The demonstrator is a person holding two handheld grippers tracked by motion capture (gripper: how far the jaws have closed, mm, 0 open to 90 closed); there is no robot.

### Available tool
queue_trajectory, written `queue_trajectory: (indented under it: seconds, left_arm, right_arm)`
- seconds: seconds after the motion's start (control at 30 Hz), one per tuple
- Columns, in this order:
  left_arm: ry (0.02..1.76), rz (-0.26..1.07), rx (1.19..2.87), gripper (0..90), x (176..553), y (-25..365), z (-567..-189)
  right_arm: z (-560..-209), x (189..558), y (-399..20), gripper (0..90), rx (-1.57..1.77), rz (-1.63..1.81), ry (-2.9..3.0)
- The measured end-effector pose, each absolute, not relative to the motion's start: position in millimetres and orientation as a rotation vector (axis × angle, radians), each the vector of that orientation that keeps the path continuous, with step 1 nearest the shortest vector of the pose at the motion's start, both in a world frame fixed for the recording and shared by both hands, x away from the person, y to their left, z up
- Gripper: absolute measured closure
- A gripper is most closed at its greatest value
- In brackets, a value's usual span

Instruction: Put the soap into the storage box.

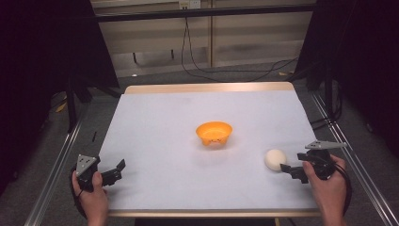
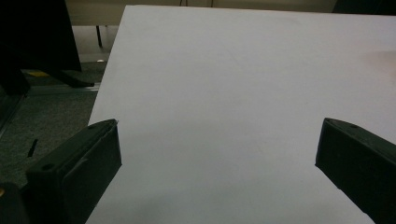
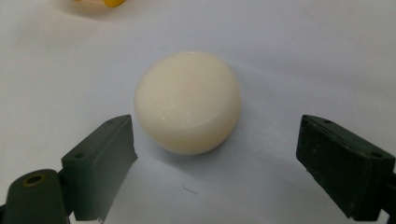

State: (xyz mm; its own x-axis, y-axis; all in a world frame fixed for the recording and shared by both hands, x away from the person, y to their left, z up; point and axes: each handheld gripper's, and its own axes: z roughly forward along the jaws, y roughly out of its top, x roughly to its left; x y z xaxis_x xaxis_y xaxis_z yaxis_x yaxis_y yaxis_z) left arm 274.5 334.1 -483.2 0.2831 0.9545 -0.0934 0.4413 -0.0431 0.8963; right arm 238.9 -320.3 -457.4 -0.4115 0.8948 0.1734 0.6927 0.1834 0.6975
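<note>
Right now the right hand-held gripper [image 1: 288,170] sits low at the near right of the bench [image 1: 155,141], its jaws spread on either side of the space just short of a cream-white round piece [image 3: 187,108]. From the right gripper view, the piece lies flat on the white surface just ahead of the tips, centred between them, and neither pad touches it, so nothing is grasped yet. That is the whole picture on progress: judging by the layout, the pick is about to begin and the carry has not started.

Over on the near left, the left hand-held gripper [image 1: 115,170] rests by the bench's edge, jaws spread wide with only bare white surface between them in its own view; it looks idle.

Farther out from the right hand-held gripper, ahead and to its left, near the middle of the bench, stands an orange bowl [image 1: 214,133]. Its inside looks empty from the high view, though that picture is small. If the round piece is bound for that bowl, as seems likely, then the closing, lifting, moving across and releasing are all left to do.
</note>
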Motion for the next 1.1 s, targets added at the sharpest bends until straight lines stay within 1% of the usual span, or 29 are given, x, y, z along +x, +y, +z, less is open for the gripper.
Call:
queue_trajectory:
  seconds: [0.8,0.97,1.1]
  left_arm:
    - [1.302,0.704,1.636,0.0,274.3,334.1,-483.2]
    - [1.3,0.701,1.641,0.0,274.6,334.6,-483.2]
    - [1.302,0.699,1.634,0.0,274.5,335.3,-483.2]
  right_arm:
    - [-467.0,256.7,-301.7,15.0,1.52,1.031,2.216]
    - [-471.8,262.5,-291.6,15.9,1.516,1.01,2.237]
    - [-473.6,266.3,-286.4,17.9,1.512,0.997,2.242]
